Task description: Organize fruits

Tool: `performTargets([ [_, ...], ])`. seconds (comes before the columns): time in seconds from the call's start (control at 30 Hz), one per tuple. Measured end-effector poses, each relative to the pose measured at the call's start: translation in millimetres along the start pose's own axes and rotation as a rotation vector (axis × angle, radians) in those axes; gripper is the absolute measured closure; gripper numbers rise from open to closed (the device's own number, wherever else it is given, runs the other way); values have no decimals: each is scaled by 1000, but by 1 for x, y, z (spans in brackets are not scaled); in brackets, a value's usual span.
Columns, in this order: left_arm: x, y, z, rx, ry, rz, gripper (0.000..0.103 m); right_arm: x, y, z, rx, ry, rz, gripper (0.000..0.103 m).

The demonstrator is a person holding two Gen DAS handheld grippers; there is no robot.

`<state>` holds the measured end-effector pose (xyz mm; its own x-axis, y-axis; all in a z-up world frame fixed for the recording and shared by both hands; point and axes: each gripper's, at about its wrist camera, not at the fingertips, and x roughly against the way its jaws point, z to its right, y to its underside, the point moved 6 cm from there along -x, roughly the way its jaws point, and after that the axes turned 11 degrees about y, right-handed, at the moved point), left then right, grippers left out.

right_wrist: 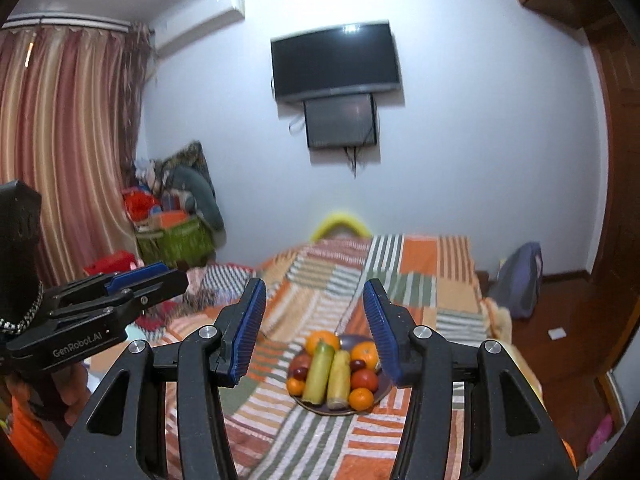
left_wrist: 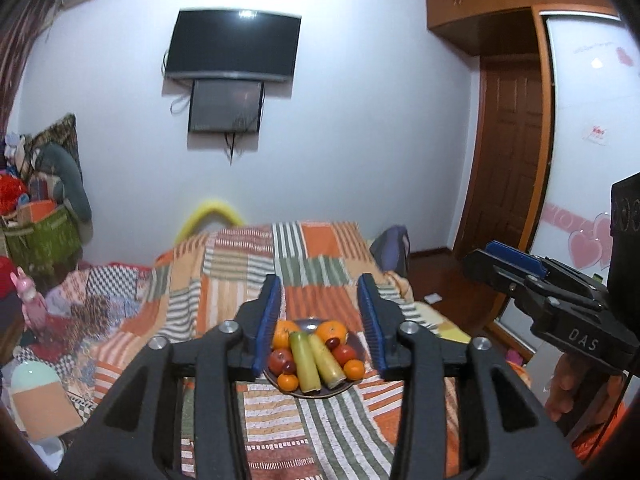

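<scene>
A round dark plate (left_wrist: pixel 352 350) of fruit lies on the patchwork bedspread. It holds two long yellow-green fruits (left_wrist: pixel 306 362), oranges (left_wrist: pixel 331 330), small mandarins (left_wrist: pixel 354 369) and red apples (left_wrist: pixel 280 360). The plate (right_wrist: pixel 382 390) also shows in the right wrist view with the same fruits (right_wrist: pixel 320 372). My left gripper (left_wrist: pixel 320 322) is open and empty, held above and short of the plate. My right gripper (right_wrist: pixel 316 330) is open and empty, also raised short of the plate. Each gripper shows in the other's view: the right one (left_wrist: pixel 516 264) and the left one (right_wrist: pixel 140 276).
The bed with the striped orange and green spread (left_wrist: pixel 320 432) fills the foreground. A TV (left_wrist: pixel 234 46) hangs on the far wall. A green basket of clutter (left_wrist: pixel 40 236) stands at the left, curtains (right_wrist: pixel 60 140) beside it. A wooden door and wardrobe (left_wrist: pixel 512 152) are at the right.
</scene>
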<state>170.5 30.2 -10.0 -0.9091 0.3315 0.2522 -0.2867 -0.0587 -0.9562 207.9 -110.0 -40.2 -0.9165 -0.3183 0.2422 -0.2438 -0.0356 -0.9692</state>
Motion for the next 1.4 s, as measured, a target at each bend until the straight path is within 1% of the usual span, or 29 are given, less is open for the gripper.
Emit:
performTargets([
  [0.07, 14, -4, 7, -14, -9, 26, 57, 12, -3, 0, -11, 8, 27, 56],
  [0.13, 26, -6, 14, -23, -17, 46, 51, 19, -5, 0, -19, 6, 37, 56],
  [0.2, 36, -8, 20, -30, -23, 68, 39, 25, -5, 0, -20, 11, 49, 56],
  [0.23, 40, -8, 21, -33, -27, 76, 36, 27, -4, 0, -20, 14, 53, 55],
  [0.27, 43, -8, 23, -36, -31, 83, 31, 27, -3, 0, -20, 17, 55, 53],
  [0.33, 48, -8, 26, -39, -37, 91, 23, 33, -1, 2, -29, 36, 71, 38],
  [0.37, 49, -7, 26, -38, -41, 95, 18, 36, -1, 3, -33, 42, 78, 35],
  [0.43, 52, -6, 28, -38, -46, 98, 16, 41, -1, 4, -35, 55, 98, 27],
  [0.47, 53, -5, 29, -40, -48, 98, 13, 44, -1, 3, -34, 59, 103, 25],
  [0.5, 54, -5, 30, -40, -54, 100, 9, 43, -1, 3, -31, 68, 107, 19],
  [0.53, 55, -4, 29, -38, -60, 103, 8, 47, -1, 2, -28, 73, 111, 14],
  [0.63, 59, -1, 30, -36, -64, 106, 6, 50, -1, 1, -21, 95, 124, 7],
  [0.7, 61, 0, 30, -36, -73, 108, 2, 50, -1, 1, -15, 112, 131, 3],
  [0.77, 61, 3, 30, -38, -82, 112, 2, 51, 1, 1, -12, 123, 137, 0],
  [0.9, 59, 6, 29, -44, -97, 106, 1, 52, 5, 3, -2, 135, 136, 0],
  [1.4, 53, 9, 28, -38, -105, 98, 0, 58, 10, 7, -14, 139, 131, 0],
])
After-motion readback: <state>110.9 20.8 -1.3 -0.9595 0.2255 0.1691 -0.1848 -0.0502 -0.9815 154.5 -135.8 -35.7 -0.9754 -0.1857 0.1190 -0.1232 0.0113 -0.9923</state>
